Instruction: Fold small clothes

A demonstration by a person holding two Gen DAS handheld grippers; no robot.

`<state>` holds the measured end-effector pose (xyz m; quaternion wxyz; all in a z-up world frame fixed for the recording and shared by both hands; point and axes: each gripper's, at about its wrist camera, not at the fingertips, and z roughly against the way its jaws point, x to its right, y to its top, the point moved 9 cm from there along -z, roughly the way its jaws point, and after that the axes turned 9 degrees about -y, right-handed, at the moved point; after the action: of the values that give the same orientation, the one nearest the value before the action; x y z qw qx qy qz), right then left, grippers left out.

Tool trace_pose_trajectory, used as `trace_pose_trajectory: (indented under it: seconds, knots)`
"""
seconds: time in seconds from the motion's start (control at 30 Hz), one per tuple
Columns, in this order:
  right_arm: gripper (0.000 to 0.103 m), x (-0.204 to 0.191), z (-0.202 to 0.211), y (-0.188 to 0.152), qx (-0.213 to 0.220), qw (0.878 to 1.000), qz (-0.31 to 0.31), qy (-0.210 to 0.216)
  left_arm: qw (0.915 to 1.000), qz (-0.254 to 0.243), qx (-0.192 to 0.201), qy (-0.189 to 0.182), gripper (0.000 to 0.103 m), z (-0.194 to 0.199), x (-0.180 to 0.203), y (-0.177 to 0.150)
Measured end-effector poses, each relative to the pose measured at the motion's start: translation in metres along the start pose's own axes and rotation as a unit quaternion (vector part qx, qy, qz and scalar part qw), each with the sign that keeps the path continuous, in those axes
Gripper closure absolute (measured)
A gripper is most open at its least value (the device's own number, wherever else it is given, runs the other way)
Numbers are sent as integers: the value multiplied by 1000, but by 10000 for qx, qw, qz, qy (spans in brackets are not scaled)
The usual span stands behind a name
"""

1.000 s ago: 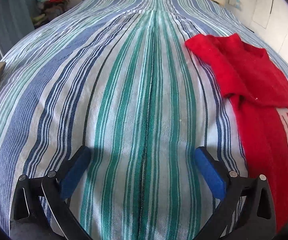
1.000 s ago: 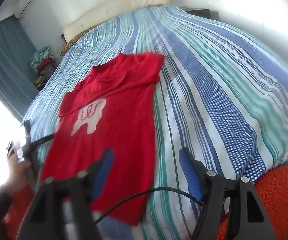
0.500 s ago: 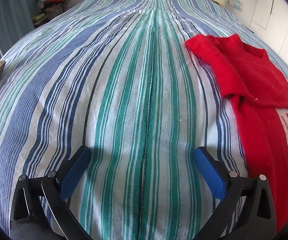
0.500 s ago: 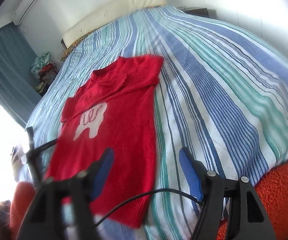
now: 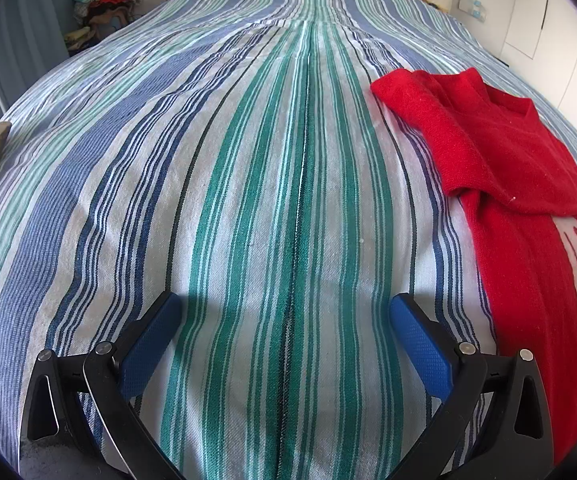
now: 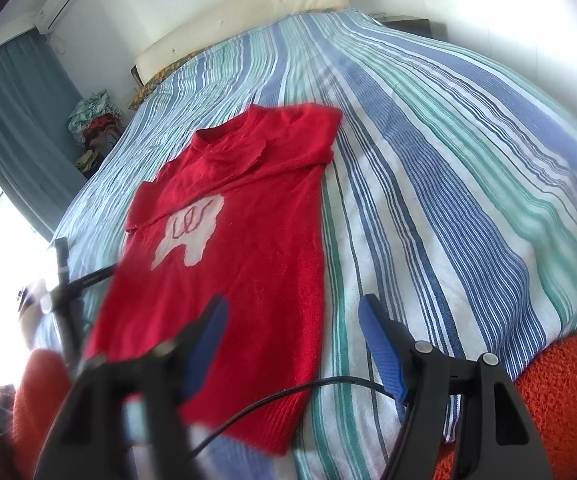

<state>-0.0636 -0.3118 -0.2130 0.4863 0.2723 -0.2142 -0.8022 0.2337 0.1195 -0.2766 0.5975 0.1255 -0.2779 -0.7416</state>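
A small red knit sweater [image 6: 244,248] with a white tooth patch lies flat on the striped bedspread [image 6: 448,168], both sleeves folded in over the chest. My right gripper [image 6: 292,316] is open and empty, hovering over the sweater's lower right part near the hem. My left gripper [image 5: 284,312] is open and empty over bare bedspread [image 5: 248,160]; the sweater [image 5: 528,208] lies to its right, apart from it.
A black cable [image 6: 288,396] crosses in front of the right gripper. An orange fuzzy cloth [image 6: 560,392] sits at the bed's near edge. A clothes pile [image 5: 104,0] and blue curtain stand at the far left. A headboard cushion [image 6: 240,12] lies beyond the bed.
The right gripper has shifted left, so the sweater's hem sits more between its fingers. The left gripper has stayed still. Both stay open.
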Motion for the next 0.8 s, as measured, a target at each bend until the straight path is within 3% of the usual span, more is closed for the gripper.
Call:
trace_pose_trajectory:
  seconds: [0.8]
  knots:
    - [36, -1, -2, 1, -22, 9999, 53, -92, 10000, -2, 2, 31, 0, 0, -1, 2]
